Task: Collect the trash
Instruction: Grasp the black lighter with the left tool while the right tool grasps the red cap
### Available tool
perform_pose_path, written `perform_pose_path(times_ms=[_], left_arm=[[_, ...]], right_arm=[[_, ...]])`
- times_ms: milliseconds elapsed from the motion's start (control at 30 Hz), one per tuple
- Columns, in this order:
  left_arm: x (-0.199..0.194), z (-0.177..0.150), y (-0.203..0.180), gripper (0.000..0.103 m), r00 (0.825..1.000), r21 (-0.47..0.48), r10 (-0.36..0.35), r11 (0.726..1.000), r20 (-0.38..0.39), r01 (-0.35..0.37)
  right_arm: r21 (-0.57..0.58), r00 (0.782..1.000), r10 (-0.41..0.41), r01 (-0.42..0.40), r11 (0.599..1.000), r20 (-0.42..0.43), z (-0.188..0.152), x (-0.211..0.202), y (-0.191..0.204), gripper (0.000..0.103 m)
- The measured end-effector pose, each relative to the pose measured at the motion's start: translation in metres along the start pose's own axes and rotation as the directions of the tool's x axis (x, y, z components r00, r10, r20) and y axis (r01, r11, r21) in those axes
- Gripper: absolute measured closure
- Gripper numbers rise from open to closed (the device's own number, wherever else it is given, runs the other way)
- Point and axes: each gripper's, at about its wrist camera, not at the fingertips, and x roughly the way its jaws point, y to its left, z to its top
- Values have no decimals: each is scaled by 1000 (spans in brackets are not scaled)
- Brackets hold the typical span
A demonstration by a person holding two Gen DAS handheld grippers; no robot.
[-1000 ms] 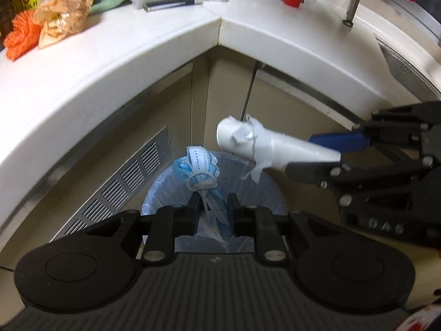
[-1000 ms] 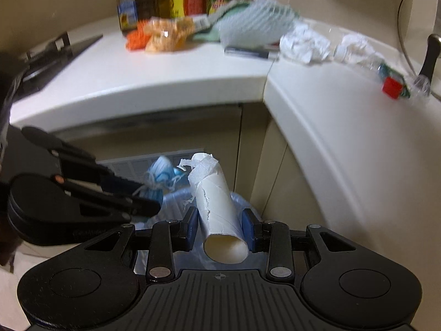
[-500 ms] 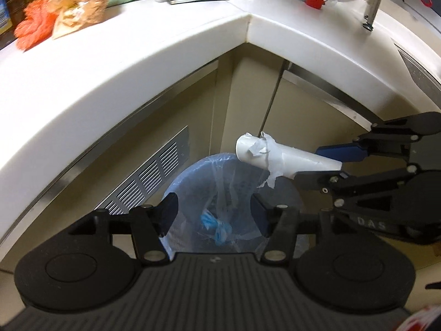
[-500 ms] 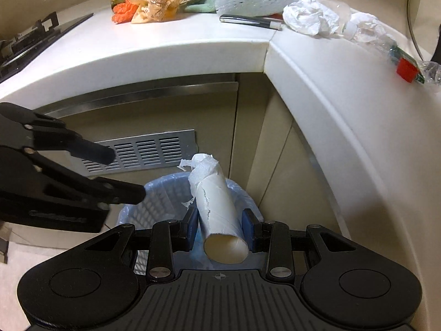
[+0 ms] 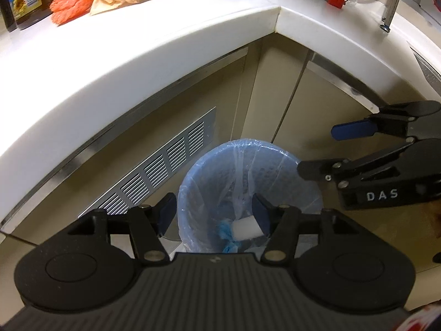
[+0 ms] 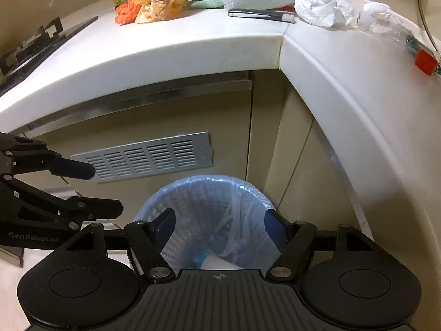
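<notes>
right tool (image 6: 217,229) – just opened | cardboard tube (image 5: 246,229) – now in bin (image 5: 193,182)

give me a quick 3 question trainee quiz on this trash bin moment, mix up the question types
1. True or false: the cardboard tube lies inside the blue-lined trash bin.
2. Multiple choice: how do the jaws of the right gripper stand? A) shut on the tube B) open with nothing between them C) shut on a face mask
3. Fill in: the crumpled white paper waiting for collection sits on the ____.

Key: 1 true; 2 B, the jaws have just opened; 3 countertop.
</notes>
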Motion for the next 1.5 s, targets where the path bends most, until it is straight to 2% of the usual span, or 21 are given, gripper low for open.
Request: perform_pose_path(times_ms=[267, 467, 600, 733, 867, 933, 1033, 1167, 1300, 1500], left_arm=[[-13, -1, -3, 44, 999, 2, -10, 1000, 43, 10], [-44, 18, -10, 43, 988, 38, -40, 999, 147, 35], [-63, 35, -13, 40, 973, 49, -61, 997, 222, 51], [-75, 57, -15, 35, 955, 43, -64, 998, 290, 54], [-77, 83, -17, 29, 942, 4, -40, 999, 332, 41], [-74, 98, -19, 27, 939, -20, -18, 999, 344, 26], [-66, 115, -22, 19, 931, -59, 15, 998, 365, 7], [-48, 138, -31, 11, 929, -109, 54, 994, 366, -15], [-23, 159, -45, 10, 930, -151, 98, 987, 353, -47], [15, 188, -64, 9, 921, -229, 210, 964, 328, -138]], right_arm=[[-17, 1000, -9, 9, 1000, 13, -3, -22, 3, 32], [-42, 994, -31, 35, 998, 107, 11, -58, 8, 32], [-34, 978, -63, 72, 997, 200, 25, -84, 9, 32], [3, 952, -120, 124, 992, 282, 37, -108, 6, 32], [64, 929, -182, 171, 983, 321, 50, -119, -6, 32], [90, 920, -210, 191, 978, 330, 56, -121, -16, 32], [117, 915, -244, 218, 969, 321, 65, -119, -37, 32], [136, 910, -277, 246, 960, 309, 77, -113, -75, 32], [159, 902, -307, 270, 950, 302, 94, -100, -118, 32], [159, 908, -299, 263, 952, 292, 111, -83, -173, 32]])
